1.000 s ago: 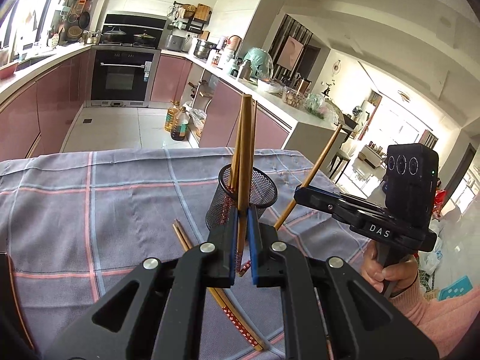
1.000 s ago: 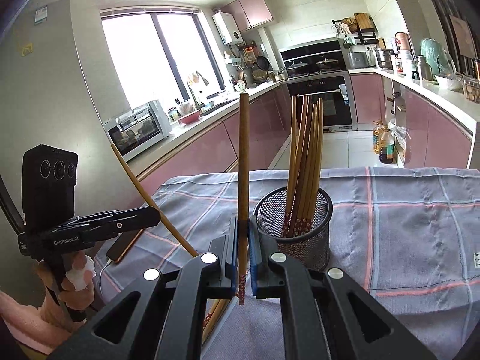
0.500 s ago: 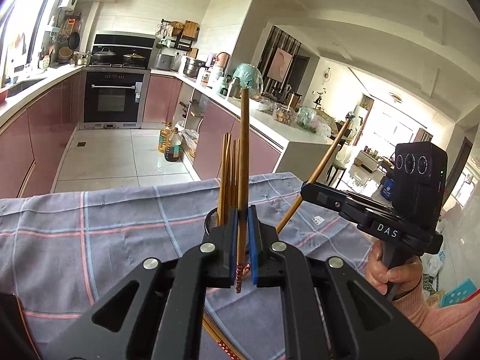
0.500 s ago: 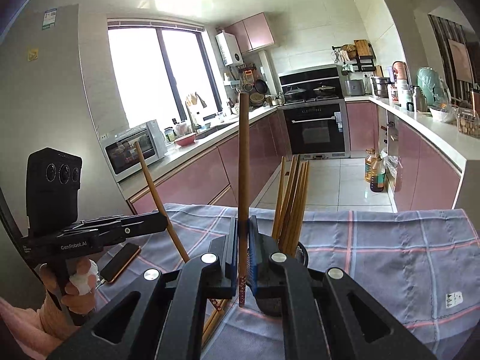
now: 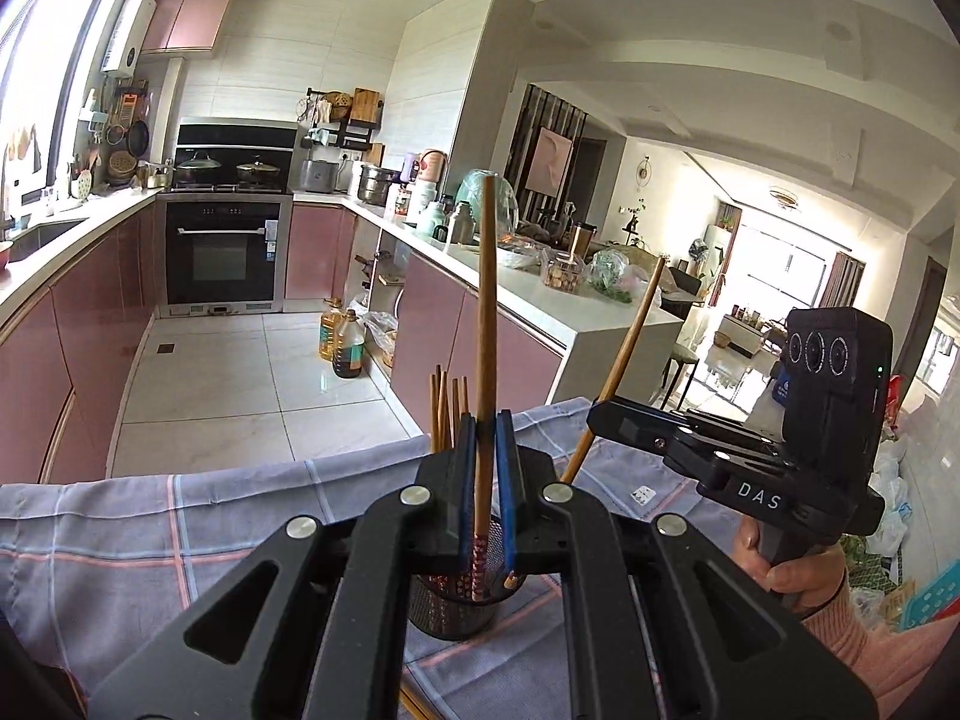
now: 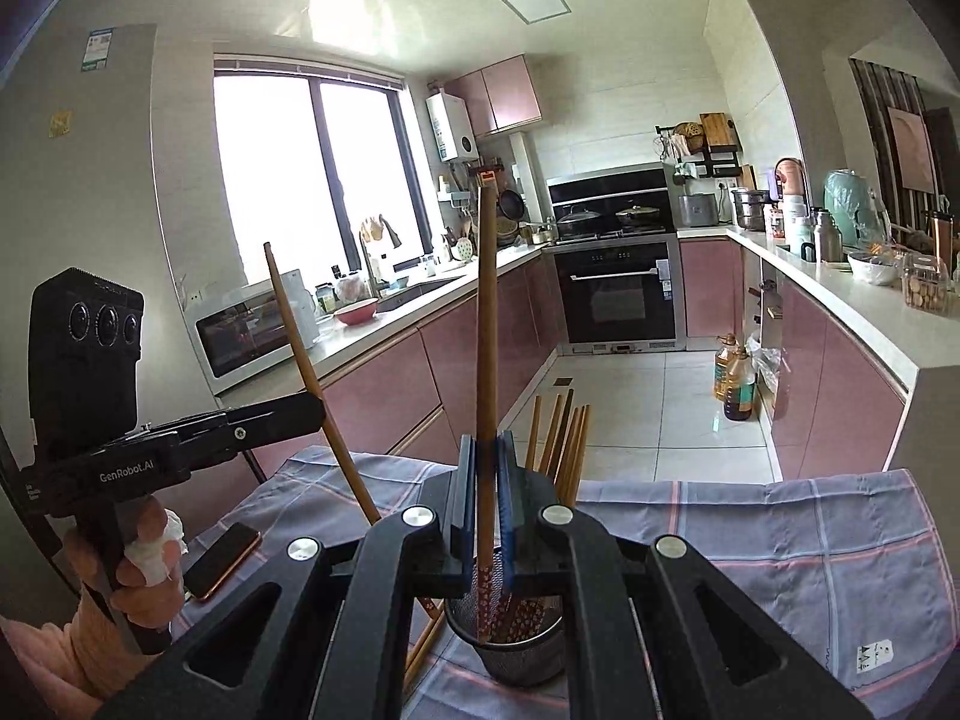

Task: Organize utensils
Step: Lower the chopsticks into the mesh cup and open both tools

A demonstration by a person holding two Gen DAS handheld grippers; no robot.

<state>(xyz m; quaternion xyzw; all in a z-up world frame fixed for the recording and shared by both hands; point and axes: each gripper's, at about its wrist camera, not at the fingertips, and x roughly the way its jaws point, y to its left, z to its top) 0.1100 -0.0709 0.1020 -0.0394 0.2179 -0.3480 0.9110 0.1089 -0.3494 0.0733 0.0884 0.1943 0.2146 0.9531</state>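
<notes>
Left gripper (image 5: 485, 501) fingers (image 5: 467, 480) pinched a brown wooden chopstick (image 5: 483, 360) upright, its patterned tip inside the black wire-mesh holder (image 5: 456, 606). Right gripper (image 6: 485, 504), at 3 o'clock, likewise pinched a second wooden chopstick (image 6: 486, 372) over the holder, on the checked grey cloth (image 5: 180, 528) covering the worktop.

You see a wooden chopstick (image 5: 485, 324) (patterned at its end), a black wire-mesh metal holder (image 6: 521, 645), and a matt woven checked cloth (image 6: 780, 546).

Black grippers w/ blue-padded fingers (image 5: 507, 480), silver screws, pink sleeve (image 5: 864, 660).
</notes>
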